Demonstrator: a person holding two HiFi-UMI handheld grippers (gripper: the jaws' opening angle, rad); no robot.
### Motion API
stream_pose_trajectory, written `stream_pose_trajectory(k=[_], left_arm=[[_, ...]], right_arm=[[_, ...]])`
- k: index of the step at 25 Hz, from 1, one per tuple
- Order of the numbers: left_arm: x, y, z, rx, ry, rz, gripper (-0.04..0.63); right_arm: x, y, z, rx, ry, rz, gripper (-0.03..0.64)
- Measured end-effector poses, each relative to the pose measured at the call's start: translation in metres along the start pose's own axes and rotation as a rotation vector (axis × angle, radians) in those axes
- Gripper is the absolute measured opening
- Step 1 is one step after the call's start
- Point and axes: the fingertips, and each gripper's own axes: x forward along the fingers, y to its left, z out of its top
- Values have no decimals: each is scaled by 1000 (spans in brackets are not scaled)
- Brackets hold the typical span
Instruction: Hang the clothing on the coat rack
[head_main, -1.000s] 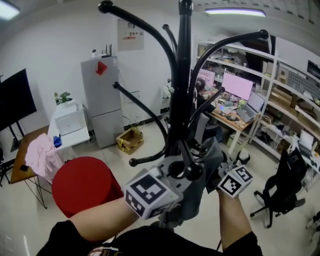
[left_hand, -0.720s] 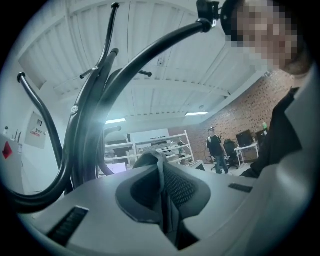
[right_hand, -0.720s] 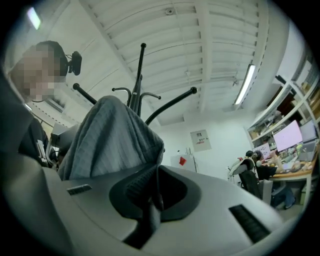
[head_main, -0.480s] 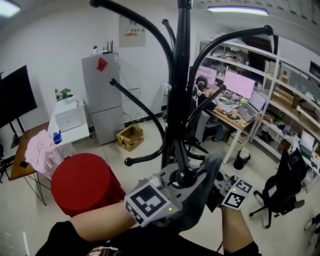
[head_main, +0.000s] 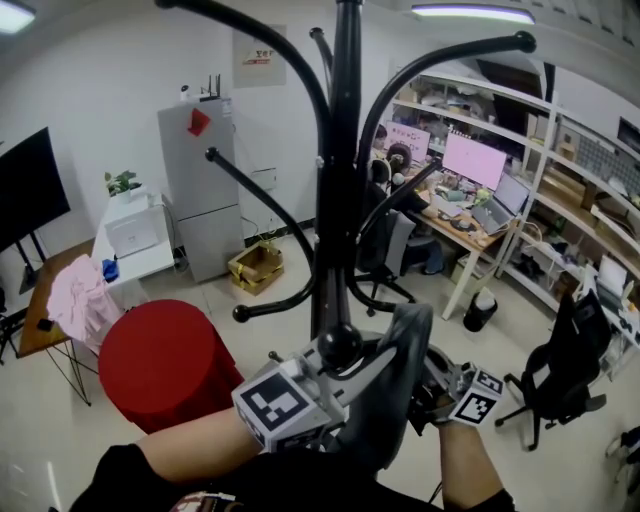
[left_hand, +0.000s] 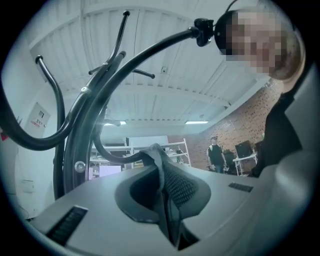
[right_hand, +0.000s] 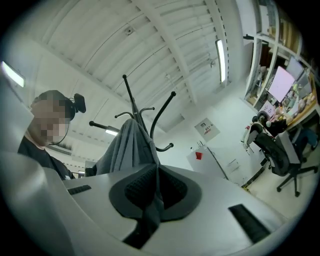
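At near hook (head_main: 340, 345) of coat rack (head_main: 345, 200): my left gripper (left_hand: 167, 210), right gripper (right_hand: 150, 200) each pinch grey garment (head_main: 390, 390). Hanging step under way, I judge; next: seat fabric over hook, then release.

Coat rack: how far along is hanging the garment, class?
Done: the grey garment looks draped on the coat rack. In hand: left gripper and right gripper both grip it, jaws shut. Left: let go, withdraw.
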Motion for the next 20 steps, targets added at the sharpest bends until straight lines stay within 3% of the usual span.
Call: stream_pose_trajectory(k=[5,10,12,15,20], left_arm=[[-11,1,-14,-3,28,12,17],[-12,2,-26,-12,62,34,17],[-11,-1,-26,-11,57,34,17],[-13,-3,-21,-7,40,31,17],[-17,-1,-26,68,103,44,17]], right_arm=[[-15,-14,8,36,-55,-41,55],[-9,-26,-20,9,47,-94,32],[-2,-20,-38,76,47,-41,12],[-1,-19,-27,217,-109,30,11],[-3,-13,1,146,-120,29,11]])
